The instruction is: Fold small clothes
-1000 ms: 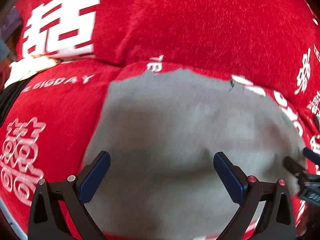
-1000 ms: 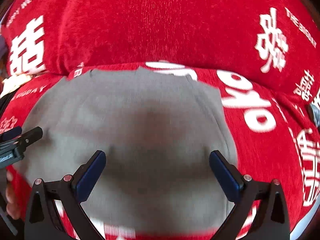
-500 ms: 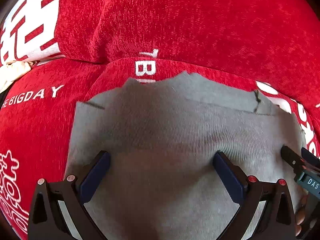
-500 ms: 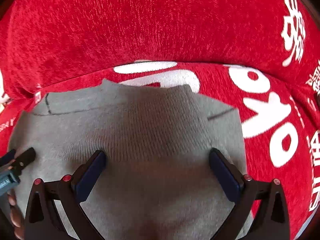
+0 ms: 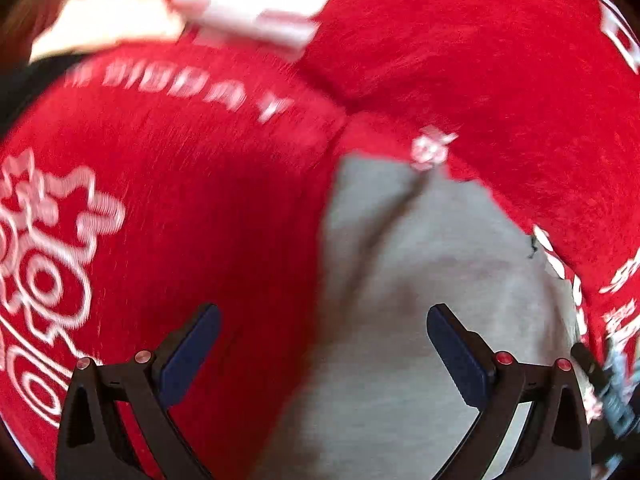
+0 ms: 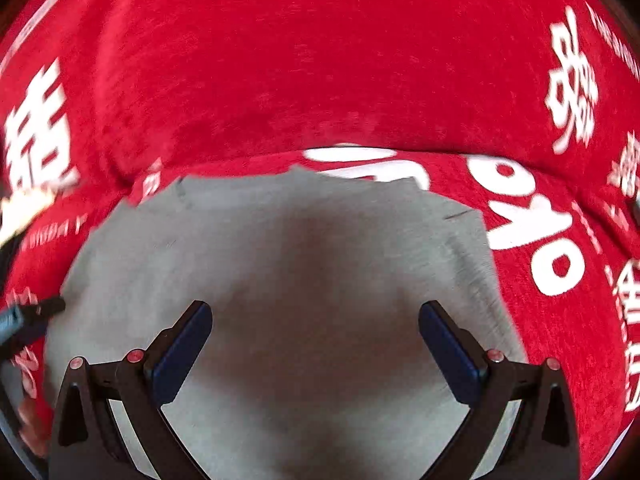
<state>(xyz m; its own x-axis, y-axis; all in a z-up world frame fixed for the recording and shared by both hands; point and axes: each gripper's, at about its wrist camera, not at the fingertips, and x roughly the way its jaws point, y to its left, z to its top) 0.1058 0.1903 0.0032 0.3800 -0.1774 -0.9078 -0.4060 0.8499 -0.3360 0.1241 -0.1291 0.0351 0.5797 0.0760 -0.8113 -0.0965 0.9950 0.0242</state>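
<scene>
A small grey knit garment (image 6: 288,264) lies flat on a red sofa seat (image 6: 560,320). My right gripper (image 6: 316,344) is open and empty, held above the garment's middle. My left gripper (image 5: 324,344) is open and empty over the garment's left edge (image 5: 420,300), its left finger over bare red fabric. The left gripper's tip shows at the left edge of the right wrist view (image 6: 36,312). The right gripper's tip shows at the right edge of the left wrist view (image 5: 600,376).
The red sofa backrest (image 6: 320,60) with white lettering rises right behind the garment. A pale cloth (image 5: 104,24) and something dark (image 5: 24,84) lie at the far left of the seat. The left wrist view is motion-blurred.
My left gripper has swung left, so the garment now sits under its right half only. My right gripper has pulled back a little, showing more of the garment. Both stay open.
</scene>
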